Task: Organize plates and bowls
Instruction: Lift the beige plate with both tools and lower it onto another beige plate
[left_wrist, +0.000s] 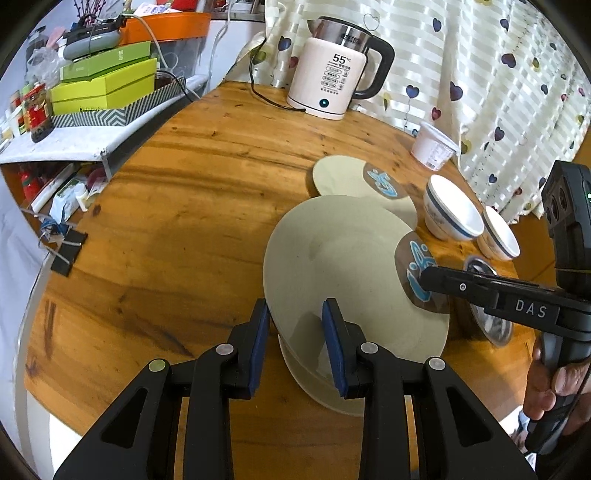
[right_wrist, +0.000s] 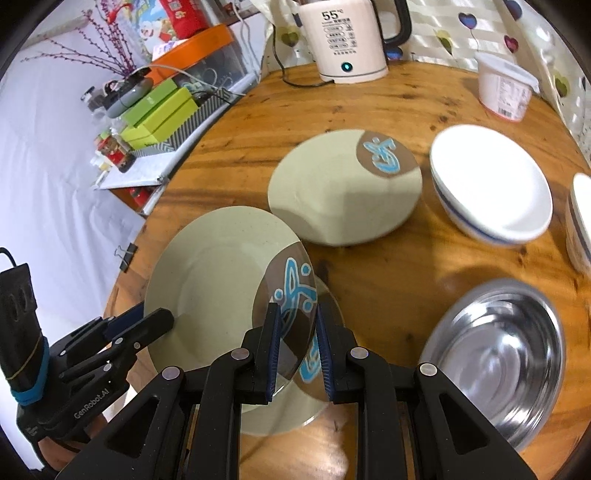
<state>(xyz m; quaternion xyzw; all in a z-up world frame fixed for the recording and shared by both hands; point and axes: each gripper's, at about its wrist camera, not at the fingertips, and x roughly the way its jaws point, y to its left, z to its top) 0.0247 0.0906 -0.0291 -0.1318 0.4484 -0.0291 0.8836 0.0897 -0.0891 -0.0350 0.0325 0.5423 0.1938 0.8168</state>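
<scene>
You have three beige plates (right_wrist: 221, 266) I think, one half hidden, two white bowls (right_wrist: 491, 184), one steel bowl (right_wrist: 498, 354), one kettle (left_wrist: 332, 74), one tub (right_wrist: 504, 88).

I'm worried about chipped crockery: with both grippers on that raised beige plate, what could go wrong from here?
1. The raised plate is tilted, pinched only at opposite rim edges by the left gripper and right gripper; uneven pulling could make it slip onto the plate beneath.
2. Swinging it right could clip the steel bowl.
3. Moving it forward could knock the far plate or white bowl.
</scene>
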